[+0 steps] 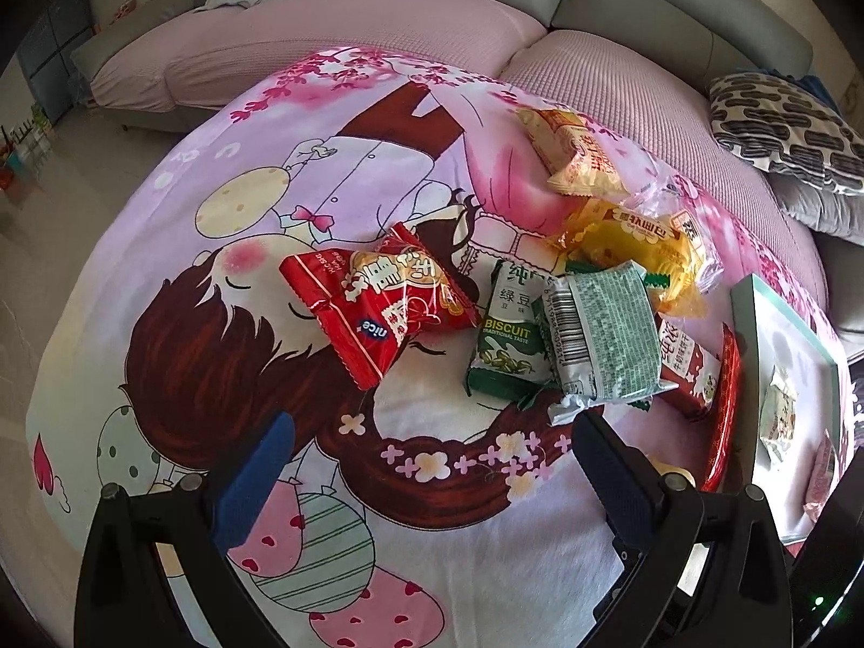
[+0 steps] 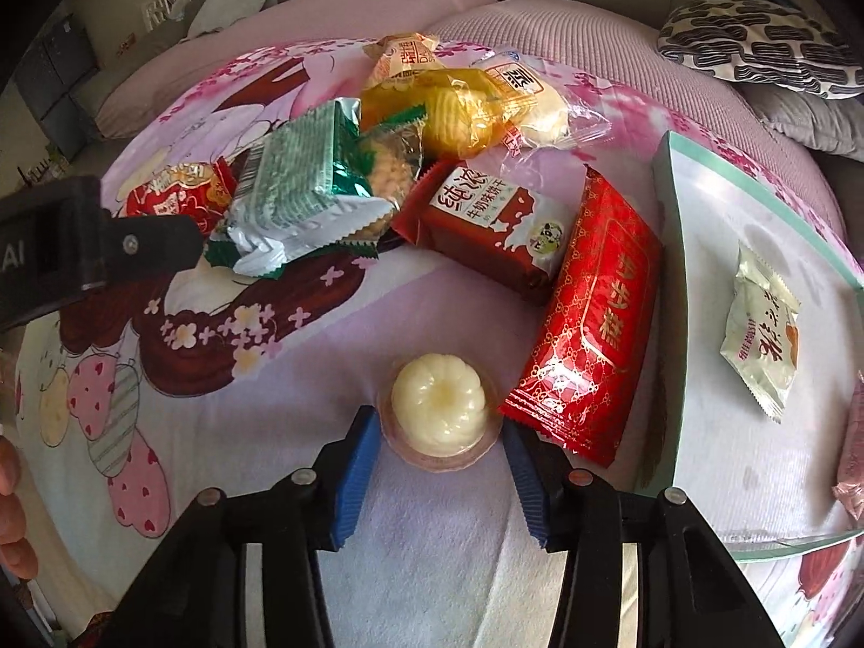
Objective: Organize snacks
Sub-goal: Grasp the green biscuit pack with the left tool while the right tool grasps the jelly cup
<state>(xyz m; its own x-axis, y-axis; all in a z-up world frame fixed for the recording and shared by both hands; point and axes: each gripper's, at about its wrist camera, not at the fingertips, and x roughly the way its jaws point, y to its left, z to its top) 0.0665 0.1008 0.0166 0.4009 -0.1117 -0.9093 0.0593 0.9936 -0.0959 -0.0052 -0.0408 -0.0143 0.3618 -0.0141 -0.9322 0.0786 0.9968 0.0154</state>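
The left gripper point(image 1: 432, 464) stood wide open over the cartoon-printed cloth point(image 1: 227, 227), with nothing between its blue pads. Just ahead of its right finger lay a silver-green packet point(image 1: 605, 340), half on top of a green biscuit packet point(image 1: 510, 335). Ahead and slightly to the left of the tool sat a red packet point(image 1: 378, 308) on the cloth, apart from both fingers. Farther ahead and to the right lay a yellow bag point(image 1: 632, 243), and beyond it an orange packet point(image 1: 572, 151).

The right gripper point(image 2: 440, 440) was open at a medium width around a jelly cup point(image 2: 437, 410) — the cup sat between the two fingertips, but whether the pads touched its rim could not be told. Just beside the right finger, running forward and to the right, lay a long red packet point(image 2: 588, 324). Ahead of that sat a dark red biscuit packet point(image 2: 486, 221), close against it. To the right of the tool stood a pale green tray point(image 2: 669, 270) with a white packet point(image 2: 761, 335) lying inside it. Well ahead and to the left, the other gripper's finger reached in toward the silver-green packet — touching or not, unclear.
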